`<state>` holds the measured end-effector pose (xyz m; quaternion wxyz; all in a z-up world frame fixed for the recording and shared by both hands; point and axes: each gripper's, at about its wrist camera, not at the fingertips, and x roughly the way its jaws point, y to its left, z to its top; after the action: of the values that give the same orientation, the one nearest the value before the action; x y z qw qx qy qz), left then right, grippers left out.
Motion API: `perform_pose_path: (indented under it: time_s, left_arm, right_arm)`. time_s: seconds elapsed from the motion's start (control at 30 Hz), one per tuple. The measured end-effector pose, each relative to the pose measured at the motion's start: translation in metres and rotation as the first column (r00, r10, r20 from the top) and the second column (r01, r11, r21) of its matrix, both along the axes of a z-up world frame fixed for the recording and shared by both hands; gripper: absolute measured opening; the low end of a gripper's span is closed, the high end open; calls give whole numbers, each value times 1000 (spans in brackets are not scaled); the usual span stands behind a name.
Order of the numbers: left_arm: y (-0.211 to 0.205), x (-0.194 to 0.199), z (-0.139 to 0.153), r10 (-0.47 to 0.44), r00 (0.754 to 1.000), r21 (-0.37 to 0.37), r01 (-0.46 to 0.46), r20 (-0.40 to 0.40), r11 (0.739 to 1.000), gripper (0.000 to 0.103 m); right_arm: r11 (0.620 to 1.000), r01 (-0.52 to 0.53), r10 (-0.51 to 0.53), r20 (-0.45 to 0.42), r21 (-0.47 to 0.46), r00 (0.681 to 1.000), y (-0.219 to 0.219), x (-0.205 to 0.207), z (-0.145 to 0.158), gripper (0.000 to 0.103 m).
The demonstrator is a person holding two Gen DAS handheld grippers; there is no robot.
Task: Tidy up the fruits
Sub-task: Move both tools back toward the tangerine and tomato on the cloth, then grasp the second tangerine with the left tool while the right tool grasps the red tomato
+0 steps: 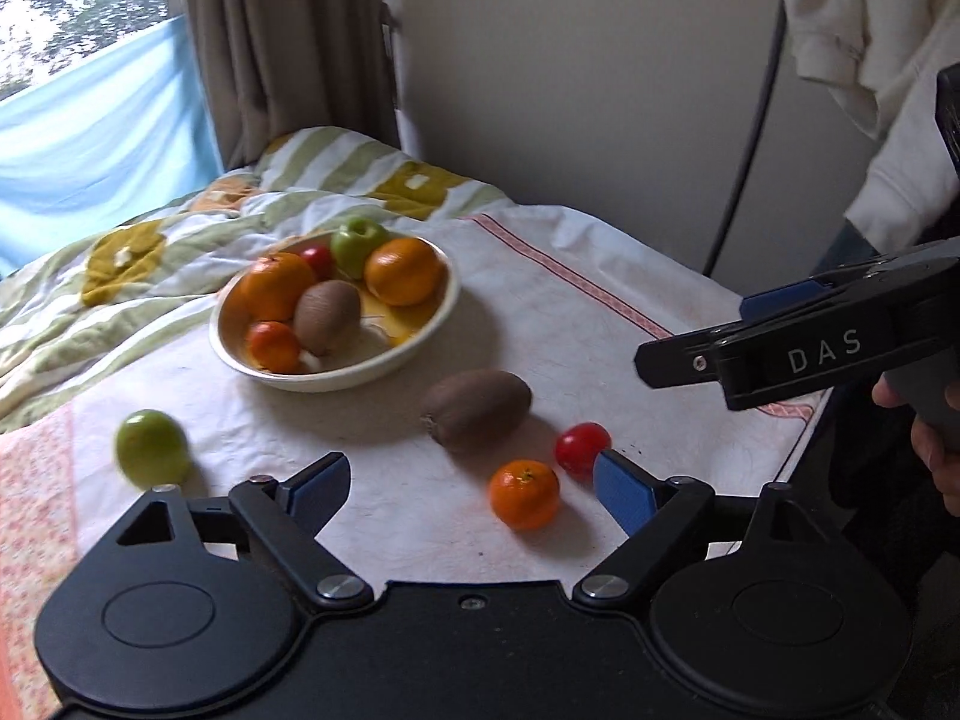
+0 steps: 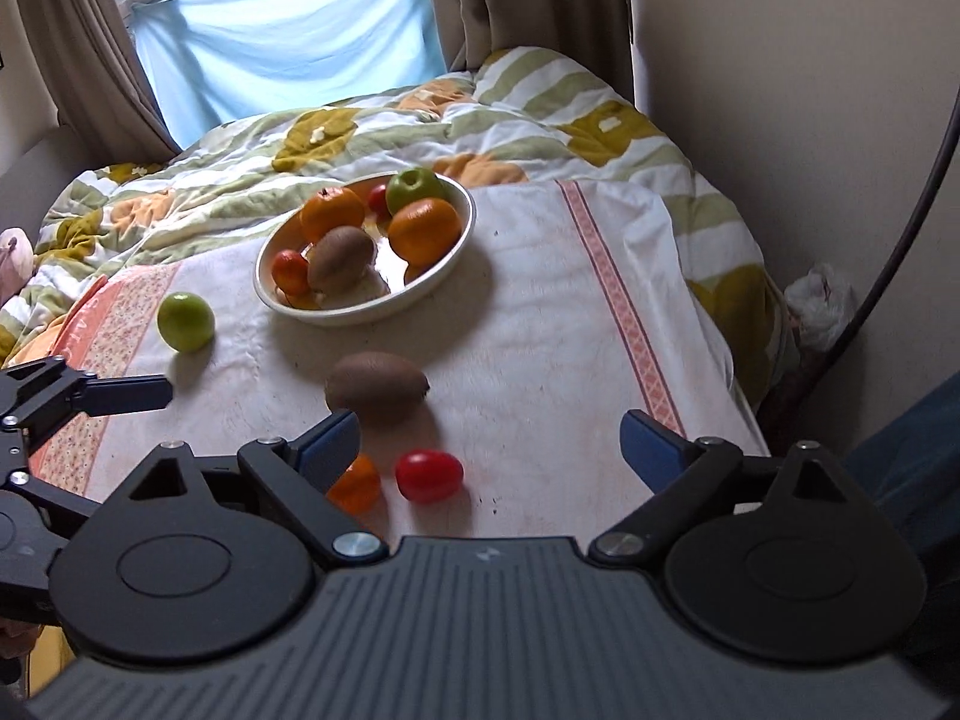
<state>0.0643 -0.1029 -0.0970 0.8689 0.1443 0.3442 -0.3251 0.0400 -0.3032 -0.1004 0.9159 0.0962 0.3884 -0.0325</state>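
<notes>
A cream bowl (image 1: 420, 339) (image 2: 456, 258) on the white cloth holds oranges, a kiwi, a green apple and small red fruit. Loose on the cloth lie a kiwi (image 1: 477, 414) (image 2: 378, 387), a red tomato (image 1: 581, 449) (image 2: 429, 475), a small orange (image 1: 524, 493) (image 2: 357, 485) and a green apple (image 1: 151, 447) (image 2: 186, 321). My left gripper (image 1: 471, 489) is open and empty, close above the small orange and tomato. My right gripper (image 2: 489, 441) is open and empty, near the tomato; it shows from the side in the left wrist view (image 1: 780, 348).
A striped green and white quilt (image 1: 180, 228) (image 2: 360, 132) lies behind the cloth. A wall and a dark cable (image 1: 744, 138) stand at right. Curtains (image 1: 270, 42) and a blue sheet (image 2: 288, 36) hang at the window. The cloth's right edge (image 2: 708, 324) drops off.
</notes>
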Motion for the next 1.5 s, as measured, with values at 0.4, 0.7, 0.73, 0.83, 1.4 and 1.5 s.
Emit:
perform_pose_path:
  time_s: [0.4, 0.7, 0.73, 0.83, 1.4, 1.5]
  left_arm:
    - [-31, 19, -50, -93, 992, 52, 97, -86, 994, 62]
    - [-28, 23, -58, -100, 988, 22, 103, -116, 994, 41]
    - [-27, 23, -58, -96, 989, 22, 99, -116, 995, 41]
    - [-22, 23, -57, -76, 990, 30, 80, -117, 996, 41]
    - [18, 25, -46, 56, 994, 71, -50, -97, 996, 41]
    - [23, 26, -44, 77, 992, 63, -71, -99, 996, 41]
  right_arm:
    - [999, 35, -35, -60, 3, 998, 7, 5, -32, 103]
    - [1000, 17, -17, -91, 0, 996, 16, 14, -39, 93]
    - [1000, 13, -13, -95, 0, 995, 17, 16, -40, 91]
    - [1000, -5, 5, -102, 2, 995, 21, 20, -42, 85]
    - [998, -57, 58, -120, 13, 991, 37, 42, -57, 66]
    - [998, -69, 69, -128, 7, 989, 40, 43, -58, 54]
